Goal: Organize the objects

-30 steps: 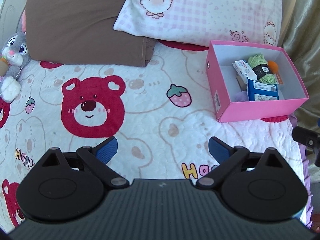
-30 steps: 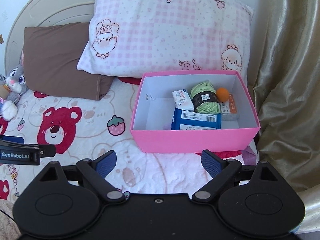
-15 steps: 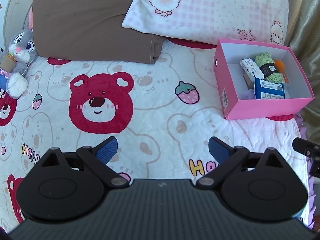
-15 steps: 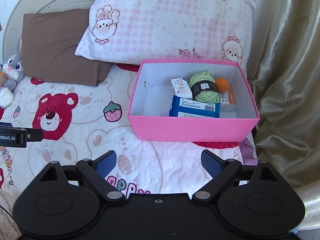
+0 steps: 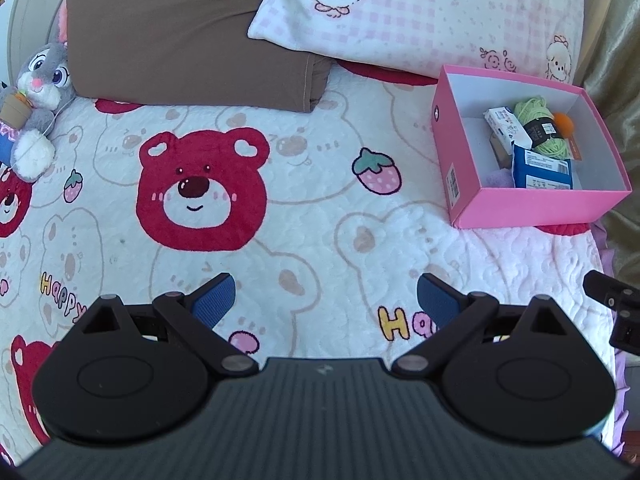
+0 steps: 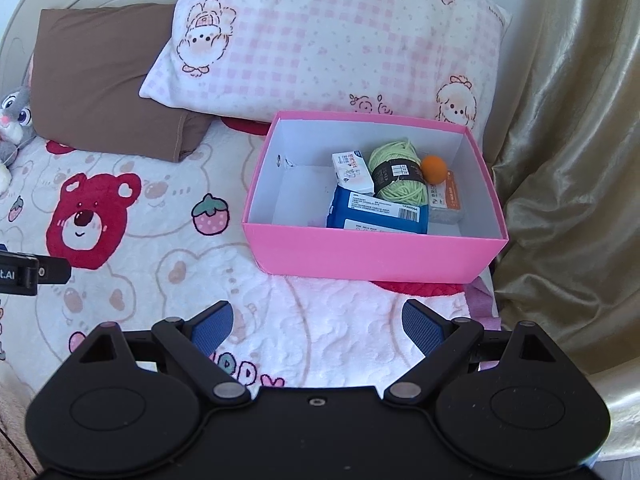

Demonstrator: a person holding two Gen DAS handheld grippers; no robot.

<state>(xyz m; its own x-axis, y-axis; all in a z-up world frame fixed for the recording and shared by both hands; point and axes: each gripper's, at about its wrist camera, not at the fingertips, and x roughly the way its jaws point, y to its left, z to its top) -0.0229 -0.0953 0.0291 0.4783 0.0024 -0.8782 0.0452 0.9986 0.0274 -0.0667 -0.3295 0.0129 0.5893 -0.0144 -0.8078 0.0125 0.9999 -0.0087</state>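
Both tools, left tool (image 5: 324, 300) and right tool (image 6: 316, 326), gape wide with nothing held. The pink box (image 6: 372, 254) sits mid-frame on the bed; probably light cardboard with crushable walls, so pinch the rim gently.

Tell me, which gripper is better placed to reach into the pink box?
Probably the right gripper: open and empty, with the pink box straight ahead. From the left gripper, also open, the box sits off to the side.
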